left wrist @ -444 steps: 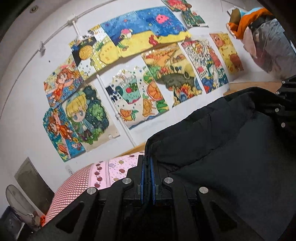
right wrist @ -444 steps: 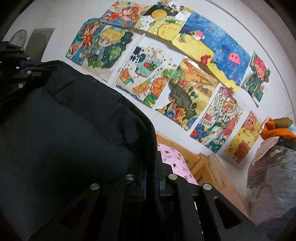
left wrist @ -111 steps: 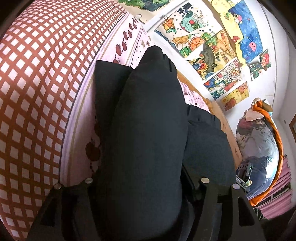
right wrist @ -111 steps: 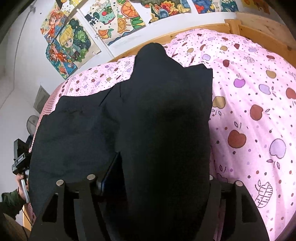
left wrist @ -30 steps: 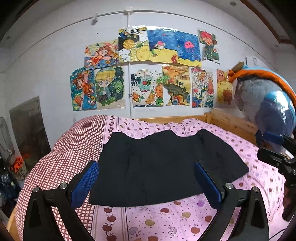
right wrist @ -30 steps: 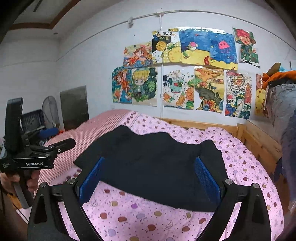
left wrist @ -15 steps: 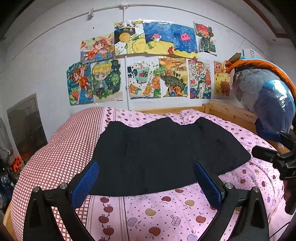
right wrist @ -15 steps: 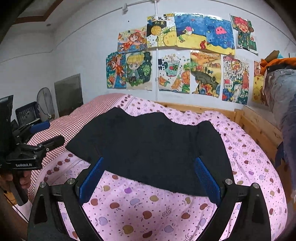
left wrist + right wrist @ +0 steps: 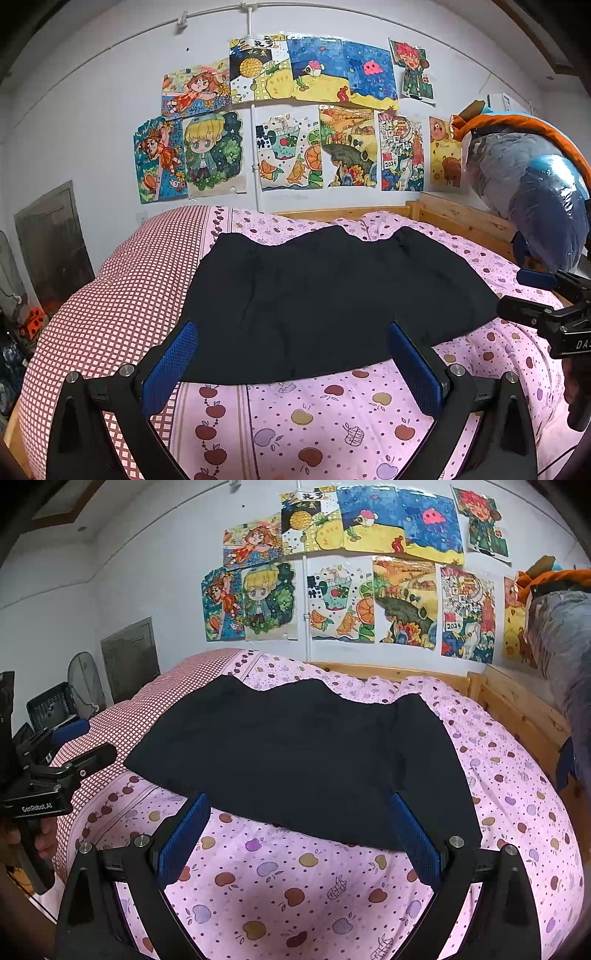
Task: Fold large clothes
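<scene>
A large black garment (image 9: 332, 295) lies spread flat on the pink apple-print bed cover (image 9: 332, 417); it also shows in the right wrist view (image 9: 306, 753). My left gripper (image 9: 291, 354) is open and empty, held above the garment's near edge toward its left side. My right gripper (image 9: 299, 827) is open and empty, above the near edge toward the right side. Each gripper shows in the other's view: the right one (image 9: 535, 295) at the right edge, the left one (image 9: 66, 753) at the left edge.
A red-checked cover (image 9: 122, 295) lies on the bed's left part. A wooden bed frame (image 9: 461, 218) runs along the back and right. Drawings (image 9: 295, 122) cover the wall. A plastic-wrapped bundle (image 9: 535, 199) hangs at right. A fan (image 9: 83, 686) and crate stand at left.
Both grippers have let go of the garment, which now lies flat. Over the last second both have moved closer to the bed and tilted down toward the garment's near edge.
</scene>
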Tool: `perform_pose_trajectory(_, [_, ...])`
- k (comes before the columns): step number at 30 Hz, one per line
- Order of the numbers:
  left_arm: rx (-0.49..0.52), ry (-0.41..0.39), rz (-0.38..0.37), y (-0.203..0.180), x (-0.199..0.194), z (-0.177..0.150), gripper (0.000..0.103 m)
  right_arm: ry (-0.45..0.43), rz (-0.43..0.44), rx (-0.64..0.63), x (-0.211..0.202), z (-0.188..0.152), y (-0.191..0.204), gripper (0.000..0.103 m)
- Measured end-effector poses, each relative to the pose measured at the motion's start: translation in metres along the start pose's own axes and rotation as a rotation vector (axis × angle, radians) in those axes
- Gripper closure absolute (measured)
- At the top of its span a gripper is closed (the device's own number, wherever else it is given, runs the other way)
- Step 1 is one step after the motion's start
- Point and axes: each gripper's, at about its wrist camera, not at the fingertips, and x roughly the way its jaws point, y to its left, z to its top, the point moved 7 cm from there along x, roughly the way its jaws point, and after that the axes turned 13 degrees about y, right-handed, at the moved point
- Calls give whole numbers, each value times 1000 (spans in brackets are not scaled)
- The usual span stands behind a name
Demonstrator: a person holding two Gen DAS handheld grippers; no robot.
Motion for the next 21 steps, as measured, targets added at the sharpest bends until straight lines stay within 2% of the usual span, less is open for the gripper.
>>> perform_pose_trajectory(21, [0,2,0,-1,1,0,0,13,4,-1,5,-2,2,8])
